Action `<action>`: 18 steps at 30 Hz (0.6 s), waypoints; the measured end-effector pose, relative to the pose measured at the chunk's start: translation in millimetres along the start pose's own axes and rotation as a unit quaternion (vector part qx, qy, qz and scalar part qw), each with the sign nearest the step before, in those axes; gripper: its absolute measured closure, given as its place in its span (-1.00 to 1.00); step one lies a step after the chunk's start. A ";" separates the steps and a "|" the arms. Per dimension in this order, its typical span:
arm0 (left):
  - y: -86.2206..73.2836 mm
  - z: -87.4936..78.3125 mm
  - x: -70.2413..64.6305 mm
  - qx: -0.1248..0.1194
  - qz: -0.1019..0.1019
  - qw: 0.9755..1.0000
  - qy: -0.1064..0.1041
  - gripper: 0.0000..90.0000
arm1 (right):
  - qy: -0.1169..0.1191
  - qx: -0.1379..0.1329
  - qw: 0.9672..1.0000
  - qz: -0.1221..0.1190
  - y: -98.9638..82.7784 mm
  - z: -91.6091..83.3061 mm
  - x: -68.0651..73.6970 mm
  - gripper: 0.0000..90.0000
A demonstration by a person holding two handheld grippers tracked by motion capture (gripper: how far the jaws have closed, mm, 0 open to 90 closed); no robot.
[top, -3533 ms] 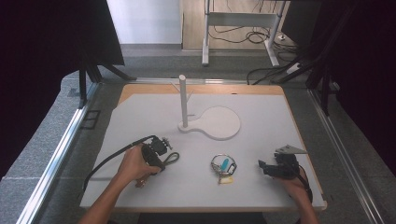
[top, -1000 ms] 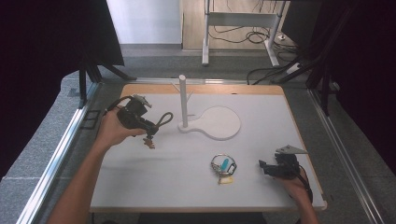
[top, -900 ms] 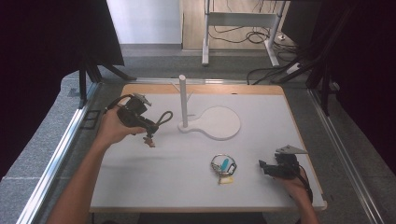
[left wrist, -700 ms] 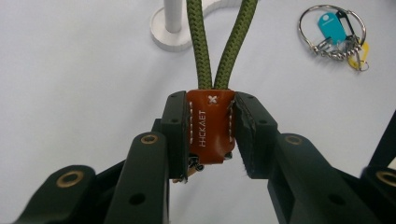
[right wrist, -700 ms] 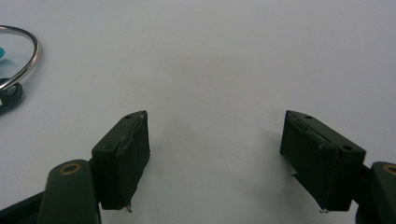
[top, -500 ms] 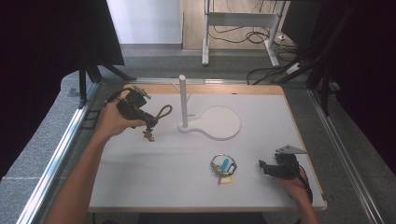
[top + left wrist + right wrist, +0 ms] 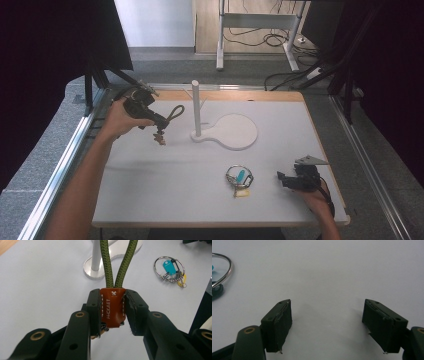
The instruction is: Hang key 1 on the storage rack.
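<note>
Cord keychain (image 7: 113, 305) | L gripper (image 7: 113, 308) pinching its leather tab, off table | R gripper (image 7: 327, 320) jaws spread, nothing between

We look forward and down on the white table (image 7: 165, 200) from above the person's side. Our left gripper view sits close, facing the white stand (image 7: 96, 263) and key ring (image 7: 170, 267); both also appear from above. Our right gripper view skims the tabletop, catching that ring's edge.
</note>
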State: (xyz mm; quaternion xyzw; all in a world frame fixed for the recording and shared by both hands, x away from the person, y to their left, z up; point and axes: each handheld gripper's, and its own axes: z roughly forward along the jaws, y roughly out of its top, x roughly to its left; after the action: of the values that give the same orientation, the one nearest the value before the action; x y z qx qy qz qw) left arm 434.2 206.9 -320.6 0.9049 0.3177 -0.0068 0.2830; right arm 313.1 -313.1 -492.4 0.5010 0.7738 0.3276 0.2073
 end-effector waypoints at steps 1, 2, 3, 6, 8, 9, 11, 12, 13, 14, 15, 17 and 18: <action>1.1 -0.5 1.1 0.001 0.001 1.000 -0.001 0.50 | 0.000 0.000 1.000 0.001 0.0 -0.1 0.0 -0.46; 1.1 -0.5 1.1 0.001 0.001 1.000 -0.001 0.50 | 0.000 0.000 1.000 0.001 0.0 -0.1 0.0 -0.46; 2.3 -1.0 1.8 0.001 0.001 1.000 -0.001 0.50 | 0.001 0.000 1.000 0.001 0.0 -0.1 0.0 -0.46; 5.4 -2.3 3.4 -0.003 0.003 1.000 -0.002 0.50 | 0.001 0.000 1.000 0.000 -0.1 -0.1 -0.1 -0.47; 7.5 -3.1 4.6 -0.004 0.007 1.000 -0.003 0.50 | 0.001 0.000 1.000 0.000 -0.1 -0.1 -0.1 -0.46; 8.4 -3.6 5.2 -0.003 0.007 1.000 -0.004 0.50 | 0.001 0.000 1.000 0.000 -0.1 -0.1 -0.1 -0.46; 10.4 -3.7 6.7 -0.006 0.006 1.000 -0.004 0.50 | 0.001 0.001 1.000 0.000 -0.1 -0.1 -0.1 -0.46; 11.4 -4.0 7.6 -0.005 0.007 1.000 -0.004 0.50 | 0.001 0.000 1.000 0.000 -0.1 -0.1 -0.1 -0.47; 12.4 -4.1 8.4 -0.005 0.006 1.000 -0.004 0.50 | 0.001 0.000 1.000 0.000 -0.2 -0.2 -0.1 -0.47; 13.4 -4.1 9.5 -0.005 0.007 1.000 -0.005 0.50 | 0.001 0.000 1.000 0.000 -0.3 -0.2 -0.1 -0.46; 15.5 -3.8 11.6 -0.004 0.006 1.000 -0.006 0.50 | 0.001 0.000 1.000 0.000 -0.4 -0.2 -0.1 -0.47; 16.9 -3.8 12.9 -0.002 0.008 1.000 -0.005 0.50 | 0.001 0.000 1.000 0.000 -0.3 -0.2 -0.1 -0.46; 18.2 -3.6 14.0 -0.001 0.008 1.000 -0.005 0.50 | 0.002 0.000 1.000 0.000 -0.3 -0.2 -0.2 -0.46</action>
State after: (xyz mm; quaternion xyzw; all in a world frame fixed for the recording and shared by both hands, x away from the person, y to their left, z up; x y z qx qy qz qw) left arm 455.3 205.2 -311.0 0.9070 0.3091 -0.0089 0.2860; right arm 312.8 -313.5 -492.5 0.5003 0.7743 0.3283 0.2059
